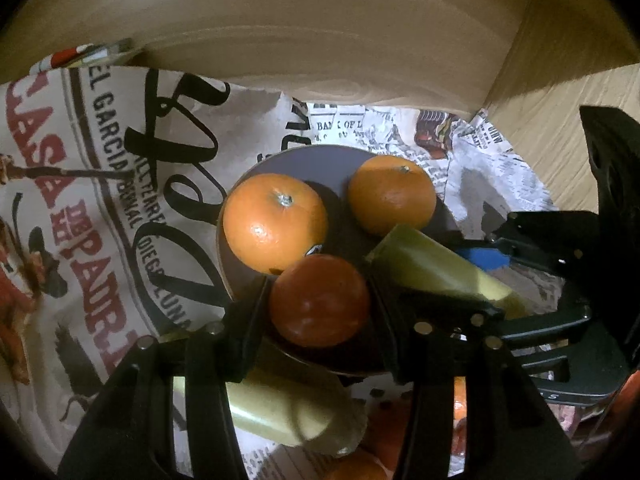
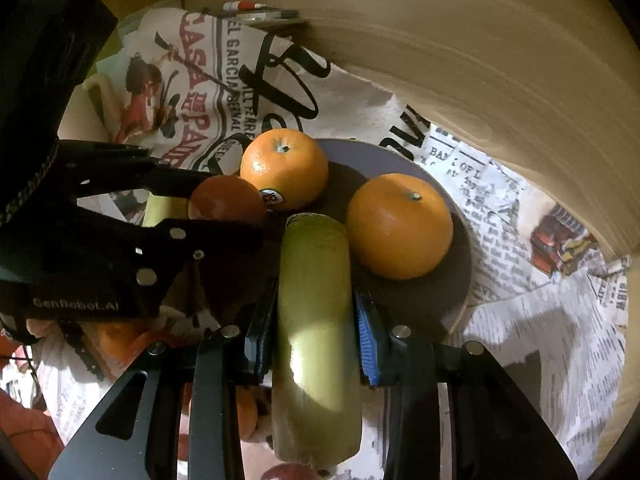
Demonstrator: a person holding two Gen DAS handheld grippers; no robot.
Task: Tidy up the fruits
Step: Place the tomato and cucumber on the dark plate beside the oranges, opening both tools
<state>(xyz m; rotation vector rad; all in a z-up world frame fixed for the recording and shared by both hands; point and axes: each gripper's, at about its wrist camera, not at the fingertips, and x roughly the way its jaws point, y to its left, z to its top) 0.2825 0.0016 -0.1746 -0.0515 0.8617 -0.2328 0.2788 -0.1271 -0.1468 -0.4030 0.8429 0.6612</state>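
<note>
A grey plate (image 1: 288,160) (image 2: 460,280) carries two bright oranges, one on the left (image 1: 274,222) (image 2: 284,168) and one on the right (image 1: 392,194) (image 2: 400,226). My left gripper (image 1: 319,300) (image 2: 224,204) is shut on a darker reddish-orange fruit (image 1: 318,300) (image 2: 226,200), which hangs over the plate's near edge beside the left orange. My right gripper (image 2: 314,300) (image 1: 480,258) is shut on a pale yellow-green banana (image 2: 316,320) (image 1: 432,272). Its blunt end reaches over the plate between the held fruit and the right orange.
Printed newspaper-style sheets (image 1: 100,200) (image 2: 540,320) cover the surface under the plate. A curved beige wall (image 1: 320,40) (image 2: 480,80) rises close behind. Another yellow-green banana (image 1: 288,408) and more orange fruit (image 1: 356,466) lie below my left gripper. A pen (image 2: 260,10) lies at the back.
</note>
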